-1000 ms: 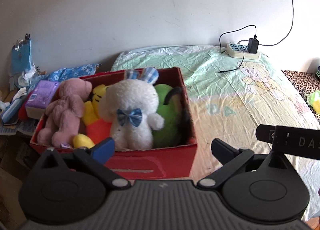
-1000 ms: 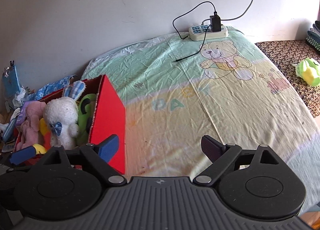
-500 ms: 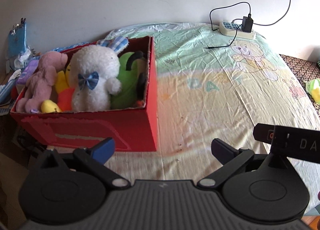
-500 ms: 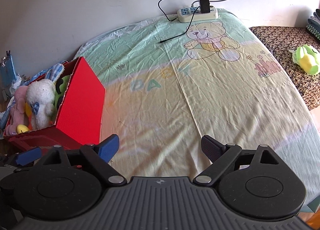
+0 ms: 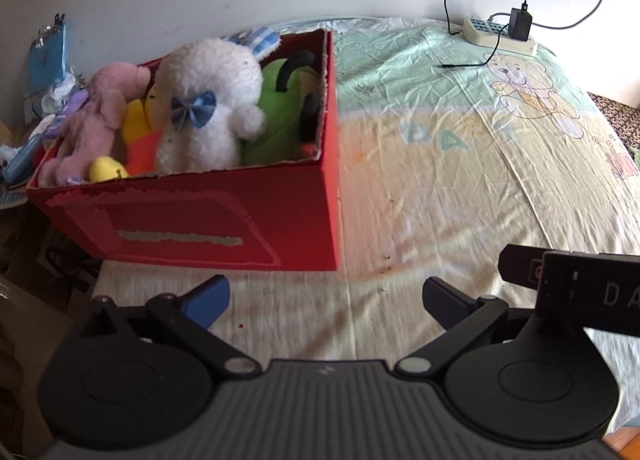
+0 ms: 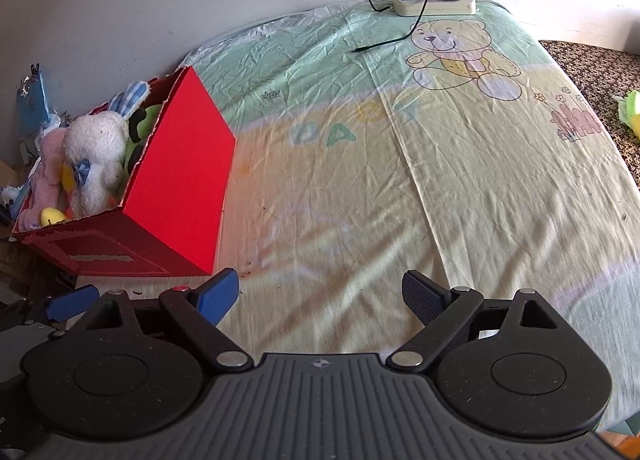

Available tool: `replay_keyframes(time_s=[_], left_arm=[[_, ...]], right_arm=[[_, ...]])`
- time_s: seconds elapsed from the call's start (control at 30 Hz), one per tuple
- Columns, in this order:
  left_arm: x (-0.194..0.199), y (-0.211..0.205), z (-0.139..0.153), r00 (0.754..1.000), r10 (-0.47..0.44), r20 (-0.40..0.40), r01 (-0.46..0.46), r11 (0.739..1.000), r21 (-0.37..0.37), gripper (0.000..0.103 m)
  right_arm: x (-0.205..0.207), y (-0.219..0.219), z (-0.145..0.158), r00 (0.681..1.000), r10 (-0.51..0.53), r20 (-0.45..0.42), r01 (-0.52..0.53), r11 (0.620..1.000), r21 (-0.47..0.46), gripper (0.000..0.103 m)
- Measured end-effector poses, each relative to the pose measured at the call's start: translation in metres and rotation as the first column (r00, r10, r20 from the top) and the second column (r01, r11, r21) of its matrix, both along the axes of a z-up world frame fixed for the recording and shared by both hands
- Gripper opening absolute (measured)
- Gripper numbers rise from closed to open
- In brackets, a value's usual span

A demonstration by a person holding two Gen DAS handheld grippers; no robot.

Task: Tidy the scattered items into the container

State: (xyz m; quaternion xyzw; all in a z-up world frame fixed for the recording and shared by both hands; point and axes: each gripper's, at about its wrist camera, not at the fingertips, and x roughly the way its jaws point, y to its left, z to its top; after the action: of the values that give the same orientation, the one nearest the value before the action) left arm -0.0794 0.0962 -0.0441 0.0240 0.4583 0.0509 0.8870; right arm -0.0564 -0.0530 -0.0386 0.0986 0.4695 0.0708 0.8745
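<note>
Red box of plush toys at bed's left edge. Beyond and left of both jaws. Left gripper and right gripper: jaws wide apart, empty.

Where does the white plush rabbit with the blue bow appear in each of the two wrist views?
Left wrist view: the white plush rabbit sits upper left of centre, upright in the red box.
Right wrist view: the rabbit is at the far left edge, in the same box.
Shared landmark: the white power strip by the wall.
</note>
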Motion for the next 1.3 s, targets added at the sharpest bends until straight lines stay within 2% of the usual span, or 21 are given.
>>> replay_keyframes(time_s=[0.17, 0.6, 1.3], left_arm=[[0.002, 0.023, 0.001, 1.000, 0.010, 0.006, -0.010, 1.000, 0.027, 0.102], [0.002, 0.095, 0.002, 1.000, 0.020, -0.002, -0.020, 0.999, 0.026, 0.102], [0.008, 0.155, 0.003, 0.997, -0.075, 0.005, 0.075, 0.997, 0.027, 0.102]], right_arm=[[0.003, 0.025, 0.001, 1.000, 0.028, 0.000, -0.028, 1.000, -0.002, 0.091], [0.004, 0.098, 0.010, 0.999, 0.049, 0.009, -0.049, 0.999, -0.020, 0.091], [-0.001, 0.169, 0.014, 0.999, -0.006, 0.031, 0.007, 0.999, -0.035, 0.091]])
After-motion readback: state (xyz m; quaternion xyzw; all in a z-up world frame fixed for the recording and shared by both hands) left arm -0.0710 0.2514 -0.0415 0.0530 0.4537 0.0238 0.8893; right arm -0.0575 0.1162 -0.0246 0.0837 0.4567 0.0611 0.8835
